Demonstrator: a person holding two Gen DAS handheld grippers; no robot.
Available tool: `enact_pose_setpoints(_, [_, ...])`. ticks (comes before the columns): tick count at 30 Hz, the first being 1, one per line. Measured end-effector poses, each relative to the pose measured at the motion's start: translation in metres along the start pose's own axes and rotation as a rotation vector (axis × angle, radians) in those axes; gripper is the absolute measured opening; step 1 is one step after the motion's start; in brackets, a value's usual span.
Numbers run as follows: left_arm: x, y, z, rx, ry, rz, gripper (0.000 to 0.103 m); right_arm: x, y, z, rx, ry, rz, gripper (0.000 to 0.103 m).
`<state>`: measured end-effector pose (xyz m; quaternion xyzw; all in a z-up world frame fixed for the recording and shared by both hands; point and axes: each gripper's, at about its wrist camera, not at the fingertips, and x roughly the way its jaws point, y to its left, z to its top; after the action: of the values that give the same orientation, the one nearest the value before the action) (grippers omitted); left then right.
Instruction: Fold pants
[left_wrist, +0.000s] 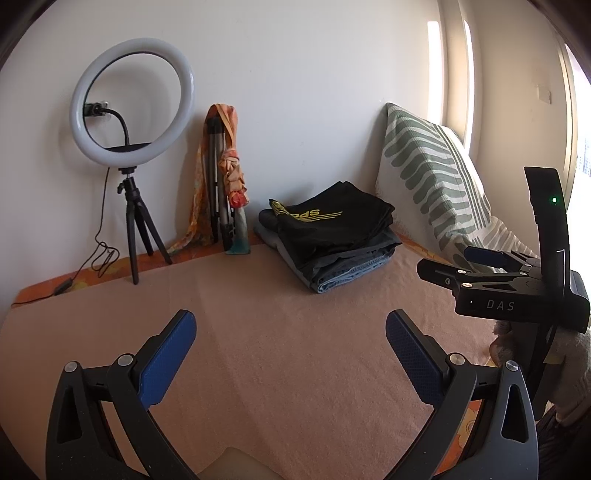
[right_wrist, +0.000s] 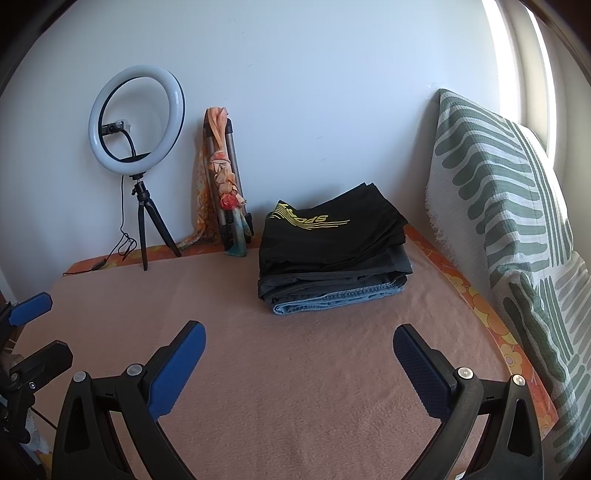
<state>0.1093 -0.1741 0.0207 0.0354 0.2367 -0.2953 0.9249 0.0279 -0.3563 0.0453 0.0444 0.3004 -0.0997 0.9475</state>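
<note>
A stack of folded pants (left_wrist: 332, 236) lies at the back of the pink blanket (left_wrist: 258, 332), black pants with yellow lettering on top and blue jeans at the bottom; it also shows in the right wrist view (right_wrist: 332, 254). My left gripper (left_wrist: 290, 325) is open and empty above the blanket, well in front of the stack. My right gripper (right_wrist: 299, 339) is open and empty, also in front of the stack. The right gripper's body shows at the right of the left wrist view (left_wrist: 517, 288).
A ring light on a small tripod (left_wrist: 131, 110) stands at the back left with its cable (left_wrist: 99, 254) on the bed. A folded tripod wrapped in an orange scarf (left_wrist: 225, 177) leans on the wall. A green-striped pillow (right_wrist: 509, 229) stands along the right edge.
</note>
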Motion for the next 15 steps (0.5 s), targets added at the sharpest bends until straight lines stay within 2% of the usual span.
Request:
enact_pose_setpoints(7, [-0.0036, -0.0034, -0.0014, 0.019, -0.001, -0.009, 0.102, 0.0003, 0.0011, -0.0009, 0.007, 0.001, 0.003, 0.103])
enact_pose_setpoints(10, [-0.0050, -0.0014, -0.0019, 0.016, -0.008, 0.039, 0.102, 0.0005, 0.0020, -0.0009, 0.007, 0.001, 0.004, 0.103])
enact_pose_setpoints(15, [-0.0060, 0.0017, -0.0023, 0.000, 0.001, 0.041, 0.102, 0.0005, 0.0040, -0.0022, -0.005, 0.003, 0.004, 0.103])
